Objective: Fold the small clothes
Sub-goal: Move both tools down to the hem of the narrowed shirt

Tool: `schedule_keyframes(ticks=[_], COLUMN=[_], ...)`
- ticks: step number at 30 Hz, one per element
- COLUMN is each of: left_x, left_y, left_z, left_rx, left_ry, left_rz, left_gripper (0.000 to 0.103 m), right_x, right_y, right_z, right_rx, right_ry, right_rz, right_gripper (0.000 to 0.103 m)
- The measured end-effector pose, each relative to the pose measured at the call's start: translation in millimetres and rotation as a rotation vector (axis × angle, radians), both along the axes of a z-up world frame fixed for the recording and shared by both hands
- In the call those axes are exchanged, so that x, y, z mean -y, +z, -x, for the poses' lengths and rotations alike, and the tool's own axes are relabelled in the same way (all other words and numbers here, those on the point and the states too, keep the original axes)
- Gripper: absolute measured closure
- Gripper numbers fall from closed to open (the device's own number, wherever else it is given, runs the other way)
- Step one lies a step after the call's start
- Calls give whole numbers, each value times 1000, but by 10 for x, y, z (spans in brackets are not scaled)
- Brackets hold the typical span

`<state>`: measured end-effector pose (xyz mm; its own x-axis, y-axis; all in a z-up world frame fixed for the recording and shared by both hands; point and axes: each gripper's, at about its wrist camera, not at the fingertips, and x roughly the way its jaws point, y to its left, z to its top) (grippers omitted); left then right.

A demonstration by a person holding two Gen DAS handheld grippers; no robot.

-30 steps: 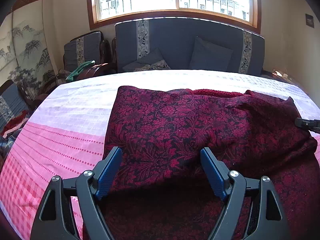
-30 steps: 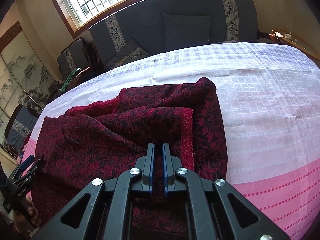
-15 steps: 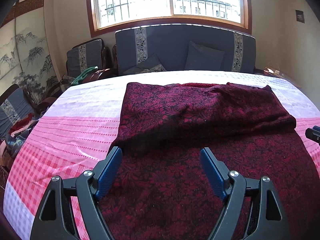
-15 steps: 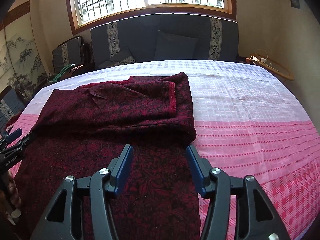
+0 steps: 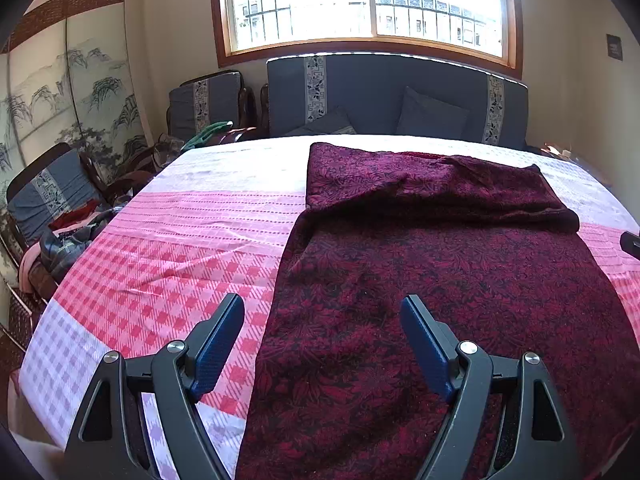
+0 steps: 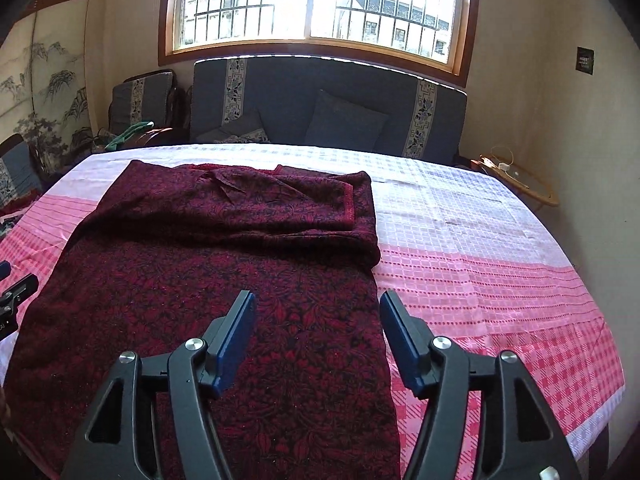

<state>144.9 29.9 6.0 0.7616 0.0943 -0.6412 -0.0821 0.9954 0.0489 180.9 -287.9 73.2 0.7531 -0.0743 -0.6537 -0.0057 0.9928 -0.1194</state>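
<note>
A dark red floral garment lies flat on the table, its far part folded back over itself into a thick band. It also shows in the right wrist view, with the folded band at the far end. My left gripper is open and empty above the garment's near left edge. My right gripper is open and empty above the garment's near right edge. The left gripper's tip shows at the right wrist view's left edge.
The table wears a pink and white checked cloth, also seen in the right wrist view. A blue sofa and chairs stand behind under the window. Clothes are piled at the left. A small round side table stands at the right.
My right gripper opened and let go of the garment's folded edge. Both grippers pulled back toward the near end of the garment. The fold now lies flat at the far end.
</note>
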Motion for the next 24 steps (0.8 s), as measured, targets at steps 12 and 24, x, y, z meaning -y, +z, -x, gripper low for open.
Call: schedule_keyframes(ticks=[12, 24], left_x=[-103, -333], left_y=[-20, -173], left_z=[368, 594], left_rx=[3, -35], left_ry=[26, 61], left_rz=[-32, -92], left_gripper=[22, 22], right_x=[-91, 296], right_y=[91, -327], right_z=[314, 652], right_rx=[9, -135], right_ry=[26, 19], right_rz=[14, -56], right_gripper=[41, 41])
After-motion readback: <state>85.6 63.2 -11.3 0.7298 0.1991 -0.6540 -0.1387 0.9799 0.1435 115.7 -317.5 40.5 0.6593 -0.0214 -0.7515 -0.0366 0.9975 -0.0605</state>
